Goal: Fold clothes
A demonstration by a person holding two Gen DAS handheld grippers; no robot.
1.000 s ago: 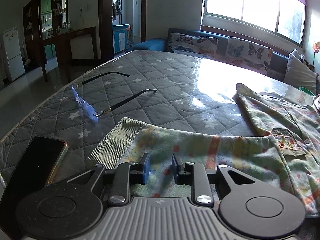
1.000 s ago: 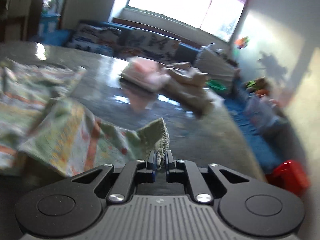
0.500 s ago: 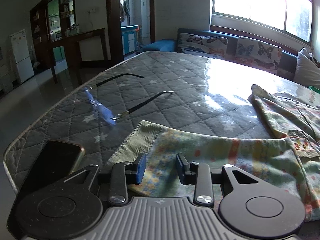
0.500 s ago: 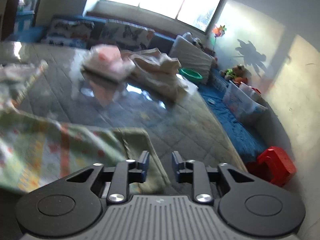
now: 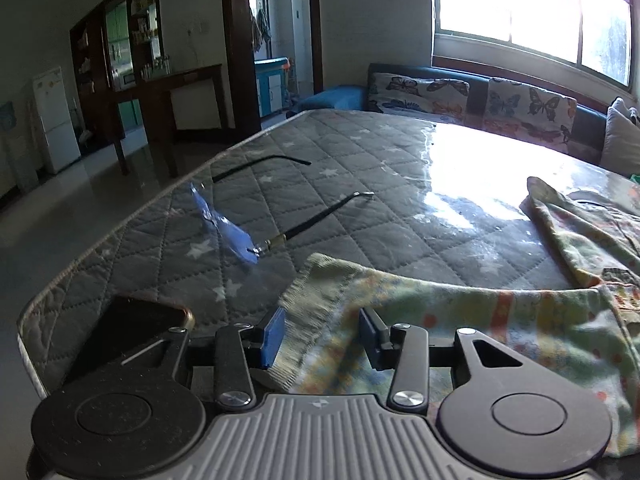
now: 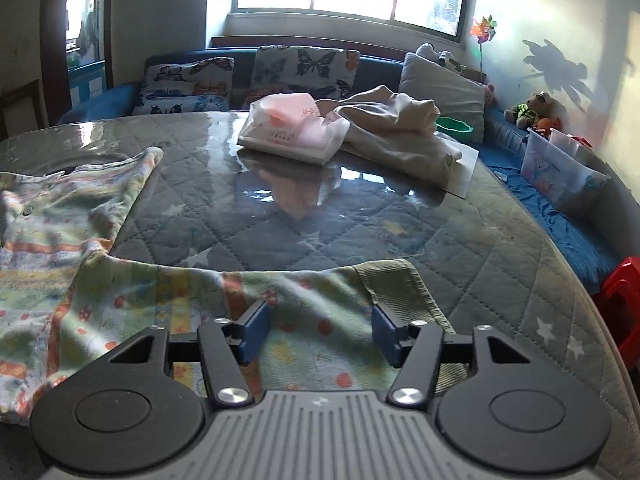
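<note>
Here the garment (image 5: 500,328) lay spread flat on the quilted mattress (image 5: 360,208), close to its near edge, with both ribbed cuffs on the surface. In the left wrist view the left cuff (image 5: 308,292) ended just short of a dark phone (image 5: 132,328) that sat at the mattress corner. Beyond the cuff a pair of glasses (image 5: 256,236) rested with arms unfolded, near the left edge, where the piped border dropped away to the floor. Past the glasses the mattress was open and glossy under the window glare, up to the sofa (image 5: 460,92) with butterfly cushions.

In the right wrist view the right cuff (image 6: 400,292) lay just inside the right border, with bare quilt around it. Farther back sat a pale plastic bag (image 6: 292,128) and a crumpled beige cloth (image 6: 400,136), well apart from the garment. A wide bare stretch lay between them and the garment. Off the right edge stood a red stool (image 6: 620,300) and a clear bin (image 6: 560,168).

The left gripper (image 5: 320,336) pointed down and forward over the left cuff. Its jaws were opening, the cloth lying between them but neither pad pressing it. The right gripper (image 6: 320,332) tilted down likewise over the right sleeve, just left of its cuff. Its jaws were opening too and stood wider, with the printed fabric flat beneath and between the 2 blue pads (image 6: 252,332), not clamped.
</note>
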